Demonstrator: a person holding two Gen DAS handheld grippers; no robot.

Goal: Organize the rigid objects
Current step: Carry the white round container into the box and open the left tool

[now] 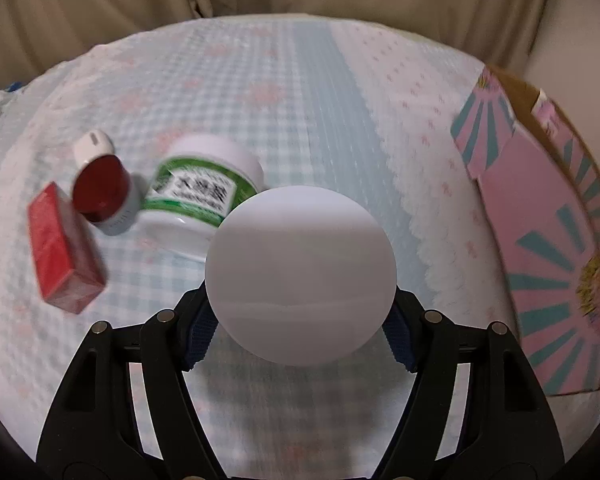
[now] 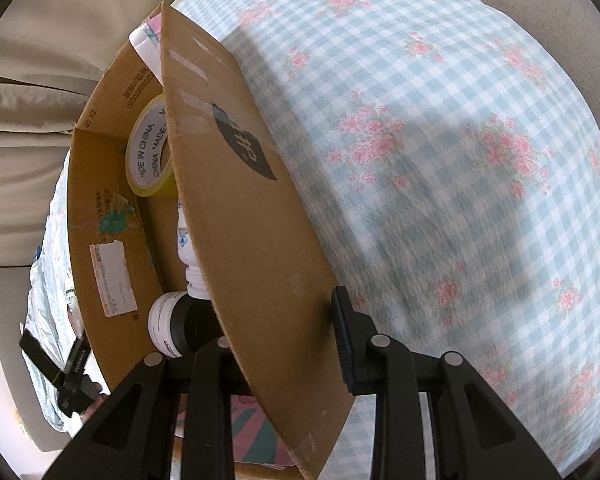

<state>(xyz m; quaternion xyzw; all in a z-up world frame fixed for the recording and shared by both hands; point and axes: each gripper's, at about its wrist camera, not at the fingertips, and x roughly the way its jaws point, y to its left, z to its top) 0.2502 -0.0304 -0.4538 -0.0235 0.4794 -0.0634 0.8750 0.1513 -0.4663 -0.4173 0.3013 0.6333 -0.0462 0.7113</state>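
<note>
While the left tool point(image 1: 300, 320) clamps a white ball point(image 1: 300, 276), the right tool point(image 2: 284, 340) grips the cardboard box's flap point(image 2: 252, 240).

L wrist view: left gripper point(image 1: 300, 320) holds white round plastic lid point(image 1: 300, 276) between its fingers, above the checked floral cloth point(image 1: 300, 92). Behind-left of lid lies green-labelled white jar point(image 1: 198, 188); left of jar, red-capped small bottle point(image 1: 102, 188); red rectangular box point(image 1: 62, 248) just in front-left of it. Pink-and-teal printed cardboard box point(image 1: 540, 224) at far right. R wrist view: roll of clear tape point(image 2: 150, 150), white bottle point(image 2: 188, 248) and dark jar point(image 2: 172, 322) inside that box; right gripper point(image 2: 284, 344) straddles its flap.
</note>
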